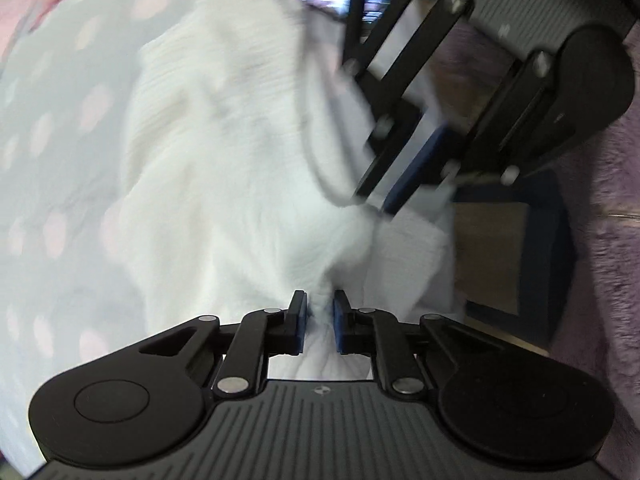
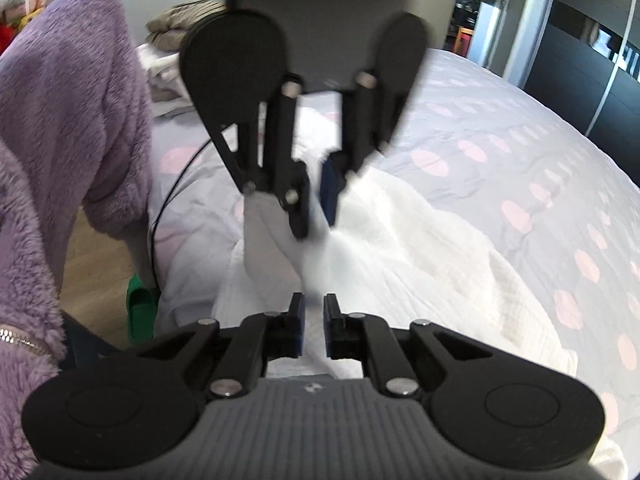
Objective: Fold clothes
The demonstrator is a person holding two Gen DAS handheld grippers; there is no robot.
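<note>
A white textured garment (image 1: pixel 224 184) lies rumpled on a grey bedspread with pink dots (image 1: pixel 52 120). My left gripper (image 1: pixel 319 312) points down at it, its blue pads pinching a bunched fold of the white cloth. In the right wrist view the same left gripper (image 2: pixel 318 220) hangs just ahead, with the white garment (image 2: pixel 400 248) rising in a ridge to its tips. My right gripper (image 2: pixel 314 316) is shut on a neighbouring fold of the garment. From the left wrist view the right gripper (image 1: pixel 376 204) sits close by at the upper right, with cloth drawn up to its fingertips.
The bedspread (image 2: pixel 520 160) stretches far to the right. A person's purple fleece sleeve (image 2: pixel 72 100) hangs at the left over the bed's edge. A stack of folded clothes (image 2: pixel 180 24) lies at the back left. A black cable (image 2: pixel 172 196) and a green slipper (image 2: pixel 140 312) are by the wooden floor.
</note>
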